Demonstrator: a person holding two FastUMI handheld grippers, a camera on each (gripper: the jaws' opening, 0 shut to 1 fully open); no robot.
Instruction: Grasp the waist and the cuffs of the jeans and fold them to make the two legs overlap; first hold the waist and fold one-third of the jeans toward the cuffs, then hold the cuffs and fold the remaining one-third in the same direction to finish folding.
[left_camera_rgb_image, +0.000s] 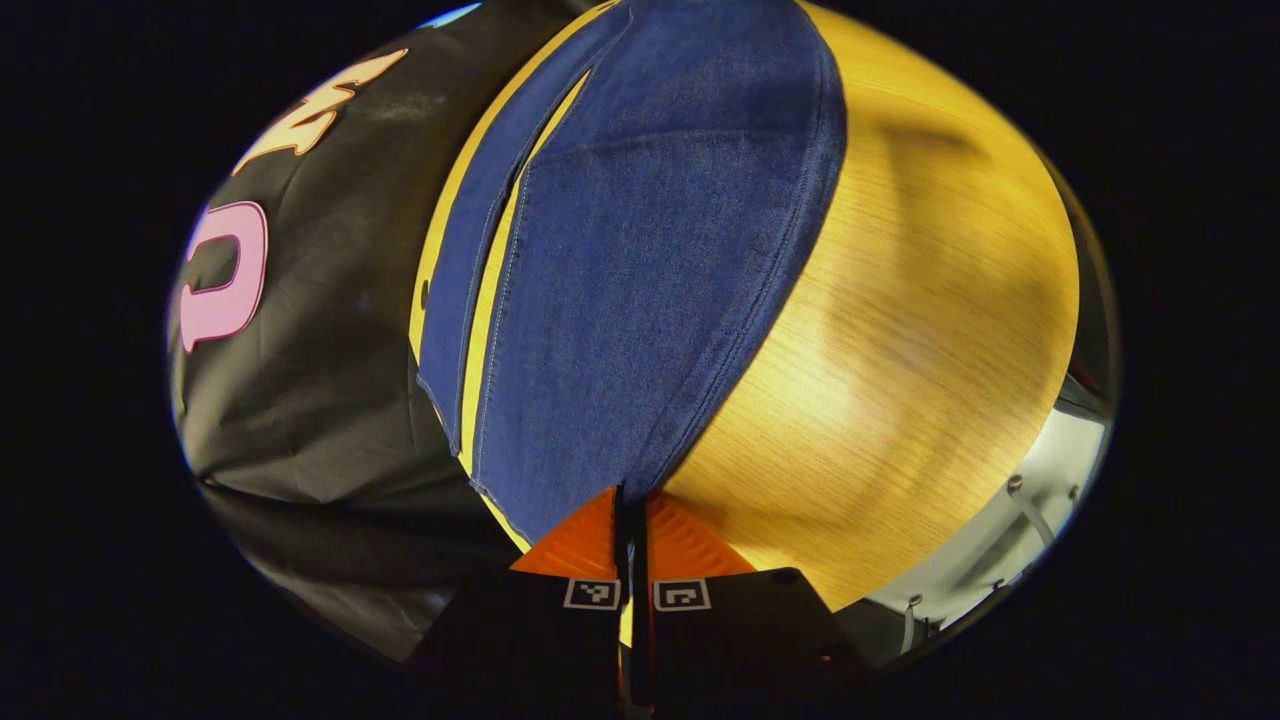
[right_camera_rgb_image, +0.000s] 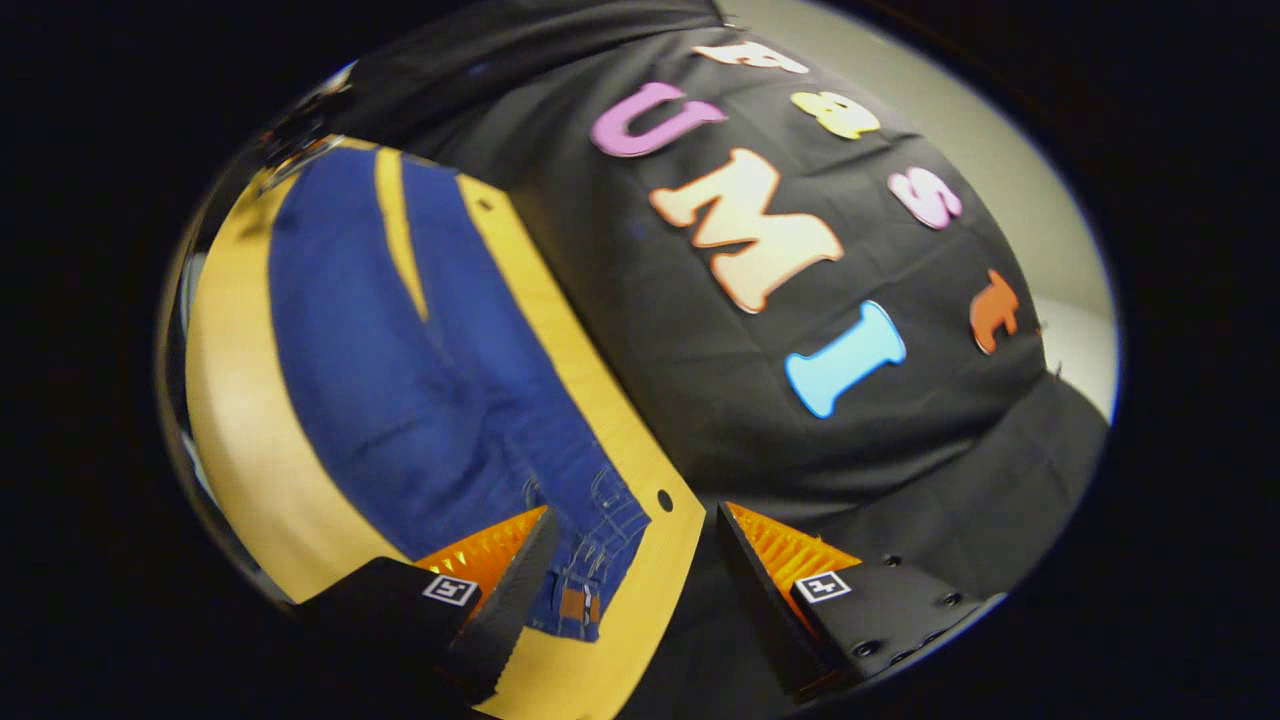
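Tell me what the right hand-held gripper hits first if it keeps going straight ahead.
Probably the waist of the jeans, lying on the wooden table just ahead of the open right hand-held gripper; depth is hard to judge.

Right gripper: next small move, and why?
Probably ease the right gripper forward and close it on the jeans' waist. Its fingers stand wide apart with the waistband between them, ungripped, while the left gripper looks shut at the cuff.
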